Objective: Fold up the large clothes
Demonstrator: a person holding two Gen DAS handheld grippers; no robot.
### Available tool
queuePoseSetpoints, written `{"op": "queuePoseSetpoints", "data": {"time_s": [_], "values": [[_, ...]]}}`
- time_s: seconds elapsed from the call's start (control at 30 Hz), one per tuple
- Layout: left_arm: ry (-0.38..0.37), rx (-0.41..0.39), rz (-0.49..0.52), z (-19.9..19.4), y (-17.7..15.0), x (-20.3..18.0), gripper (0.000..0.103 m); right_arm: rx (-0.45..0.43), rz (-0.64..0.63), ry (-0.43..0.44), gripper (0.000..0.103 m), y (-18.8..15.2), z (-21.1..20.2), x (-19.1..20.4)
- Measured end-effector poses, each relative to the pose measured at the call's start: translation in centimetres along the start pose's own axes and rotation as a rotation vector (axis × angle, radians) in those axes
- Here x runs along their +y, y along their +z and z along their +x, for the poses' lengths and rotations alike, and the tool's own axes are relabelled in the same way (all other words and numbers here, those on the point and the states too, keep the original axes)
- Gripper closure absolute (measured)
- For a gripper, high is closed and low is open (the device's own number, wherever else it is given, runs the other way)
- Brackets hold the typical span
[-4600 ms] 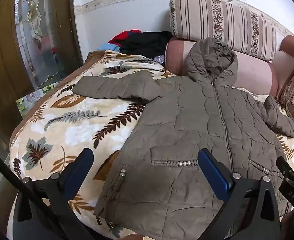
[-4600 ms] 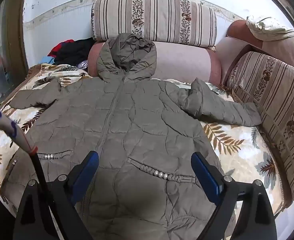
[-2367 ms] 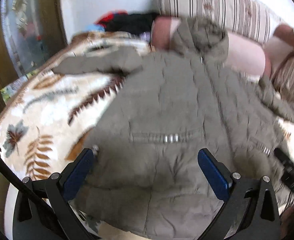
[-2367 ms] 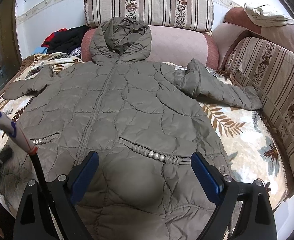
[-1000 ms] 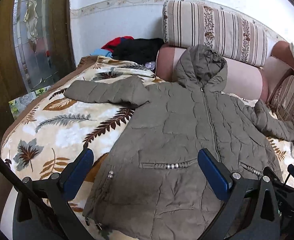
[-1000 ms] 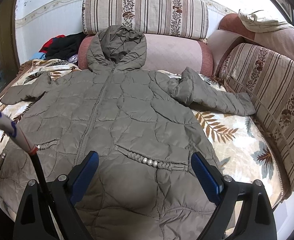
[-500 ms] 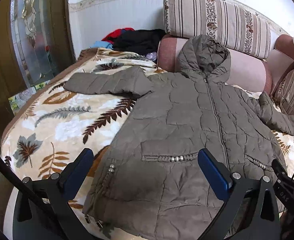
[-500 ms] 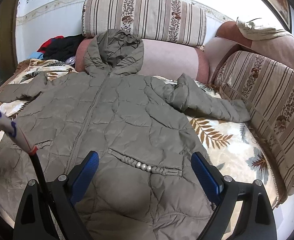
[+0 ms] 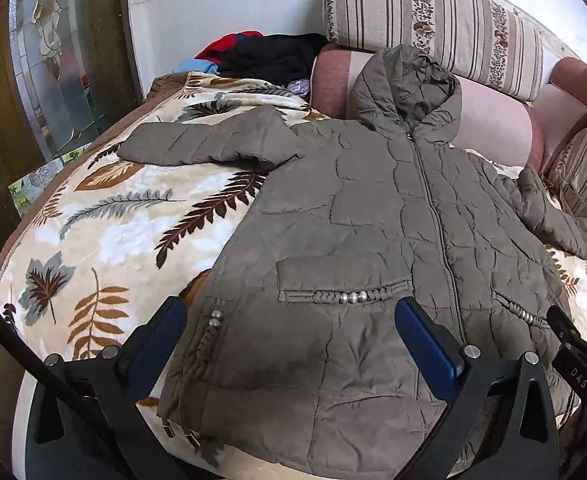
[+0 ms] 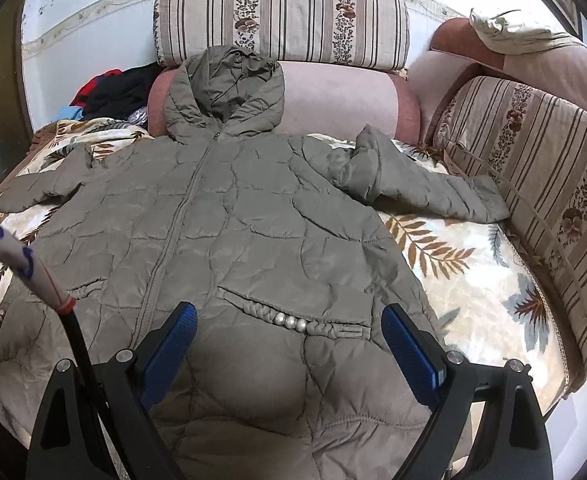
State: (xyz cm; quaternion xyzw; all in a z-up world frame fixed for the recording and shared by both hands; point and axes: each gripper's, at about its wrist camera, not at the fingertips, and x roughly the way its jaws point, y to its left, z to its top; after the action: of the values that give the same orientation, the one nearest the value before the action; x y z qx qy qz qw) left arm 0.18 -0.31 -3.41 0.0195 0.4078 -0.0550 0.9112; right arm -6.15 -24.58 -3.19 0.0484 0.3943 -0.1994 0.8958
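Note:
An olive quilted hooded jacket (image 9: 373, 240) (image 10: 229, 224) lies face up and zipped on a leaf-patterned blanket (image 9: 105, 228) (image 10: 465, 272), hood against the pink bolster, both sleeves spread outward. My left gripper (image 9: 289, 340) hovers open above the jacket's lower left part, near the beaded pocket (image 9: 345, 296). Over the lower right part, just below the other beaded pocket (image 10: 293, 322), my right gripper (image 10: 289, 344) is open too. Neither holds any fabric. The right gripper's tips also show at the left wrist view's right edge.
Striped cushions (image 10: 281, 16) and a pink bolster (image 10: 333, 96) line the back; more striped cushions (image 10: 541, 168) stand on the right. A pile of dark and red clothes (image 9: 261, 56) sits in the back left corner. A glass-panelled door (image 9: 53, 60) is at the left.
Both grippers have drifted slightly closer and lower over the jacket's hem. The jacket has stayed in place and both grippers remain open.

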Motion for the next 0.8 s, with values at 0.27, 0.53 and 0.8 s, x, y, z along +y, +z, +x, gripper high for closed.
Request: {"op": "queuePoseSetpoints", "data": {"time_s": [0.27, 0.53, 0.8], "values": [[0.005, 0.005, 0.006, 0.4, 0.2, 0.1, 0.0, 0.033, -0.023, 0.018, 0.006, -0.1, 0.8, 0.3], [0.023, 0.014, 0.012, 1.3, 0.6, 0.6, 0.0, -0.032, -0.031, 0.007, 0.006, 0.5, 0.0, 0.6], [0.02, 0.011, 0.019, 3.2, 1.8, 3.0, 0.0, -0.033, -0.048, 0.04, 0.008, 2.1, -0.1, 1.4]]}}
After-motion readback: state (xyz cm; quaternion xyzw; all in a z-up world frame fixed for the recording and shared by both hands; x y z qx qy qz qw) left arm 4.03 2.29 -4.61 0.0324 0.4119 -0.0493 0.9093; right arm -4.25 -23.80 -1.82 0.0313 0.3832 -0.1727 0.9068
